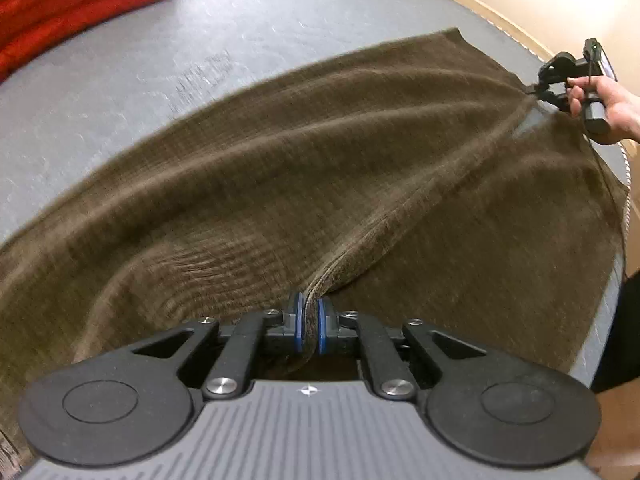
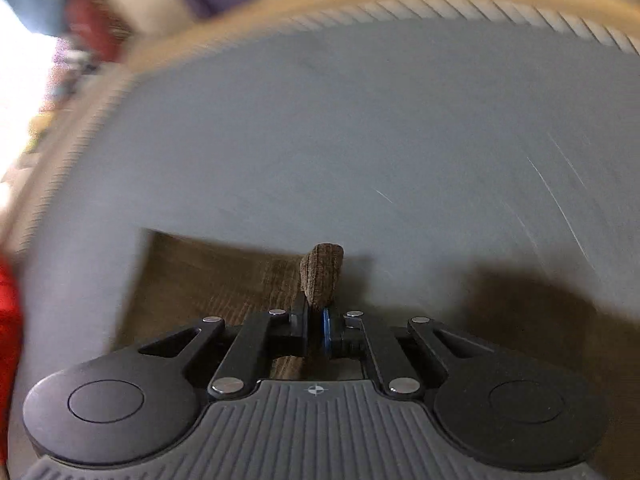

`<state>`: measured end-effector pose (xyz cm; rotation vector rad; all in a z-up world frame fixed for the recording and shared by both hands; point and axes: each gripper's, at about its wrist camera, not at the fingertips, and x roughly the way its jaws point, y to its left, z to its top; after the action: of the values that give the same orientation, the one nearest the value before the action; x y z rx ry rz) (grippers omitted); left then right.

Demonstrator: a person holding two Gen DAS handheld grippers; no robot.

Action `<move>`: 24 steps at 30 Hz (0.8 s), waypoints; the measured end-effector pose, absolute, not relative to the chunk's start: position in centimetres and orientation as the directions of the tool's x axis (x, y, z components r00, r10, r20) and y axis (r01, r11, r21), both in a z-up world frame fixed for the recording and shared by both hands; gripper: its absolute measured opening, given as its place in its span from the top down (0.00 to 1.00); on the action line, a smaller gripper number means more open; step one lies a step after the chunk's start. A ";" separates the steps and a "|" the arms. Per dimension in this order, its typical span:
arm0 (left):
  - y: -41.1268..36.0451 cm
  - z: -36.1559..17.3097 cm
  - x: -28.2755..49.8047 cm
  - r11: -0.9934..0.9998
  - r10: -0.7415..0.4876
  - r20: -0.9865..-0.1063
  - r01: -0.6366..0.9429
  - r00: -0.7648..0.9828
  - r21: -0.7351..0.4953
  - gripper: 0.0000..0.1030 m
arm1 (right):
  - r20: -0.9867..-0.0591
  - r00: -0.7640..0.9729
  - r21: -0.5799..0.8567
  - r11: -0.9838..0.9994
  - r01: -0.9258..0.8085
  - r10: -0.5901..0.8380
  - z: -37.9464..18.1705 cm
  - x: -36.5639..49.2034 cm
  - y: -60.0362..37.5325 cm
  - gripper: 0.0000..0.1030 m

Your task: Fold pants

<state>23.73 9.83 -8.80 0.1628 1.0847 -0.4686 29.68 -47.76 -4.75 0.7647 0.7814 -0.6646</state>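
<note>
Brown corduroy pants [image 1: 304, 168] lie spread over the grey table [image 1: 120, 80]. My left gripper [image 1: 311, 322] is shut on a bunched edge of the pants at the near side. My right gripper [image 1: 540, 90] shows in the left wrist view at the far right, shut on the other end of the same edge, with the cloth stretched between the two. In the right wrist view my right gripper [image 2: 316, 320] pinches a fold of the pants [image 2: 322, 274] that sticks up past the fingers, with more cloth [image 2: 200, 280] below. That view is motion-blurred.
A red folded cloth [image 1: 68, 4] lies at the table's far left; it shows as a red patch in the right wrist view [image 2: 8, 320]. The table's tan stitched rim [image 1: 480, 4] runs along the far right. Grey tabletop [image 2: 360, 120] stretches ahead of my right gripper.
</note>
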 end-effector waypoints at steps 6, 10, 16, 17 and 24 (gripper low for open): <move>13.2 -6.3 23.6 0.896 -0.408 -0.811 0.353 0.419 -0.268 0.79 | -0.778 0.540 0.278 0.595 0.754 -0.322 -3.4 30.1 -45.7 0.89; 15.0 -9.1 24.3 0.936 -0.344 -0.845 0.217 0.409 -0.276 0.84 | -0.720 0.511 0.159 0.606 0.780 -0.469 -1.6 30.3 -43.6 0.79; 14.9 -8.4 23.4 0.953 -0.294 -0.861 0.196 0.415 -0.231 0.89 | -0.644 0.668 0.212 0.752 0.624 -0.374 2.1 31.1 -39.7 0.79; 15.3 -7.3 23.2 0.953 -0.293 -0.855 0.198 0.429 -0.228 0.89 | -0.626 0.706 0.227 0.790 0.570 -0.331 3.3 31.2 -38.7 0.79; 22.2 -0.5 19.0 0.985 -0.169 -0.860 0.100 0.481 -0.138 0.88 | -0.540 0.842 0.244 0.959 0.141 0.013 11.2 27.8 -27.9 0.78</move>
<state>19.04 22.19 -0.46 -0.0723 1.0566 -0.1640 27.78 -27.89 11.22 0.2816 0.5683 -0.0685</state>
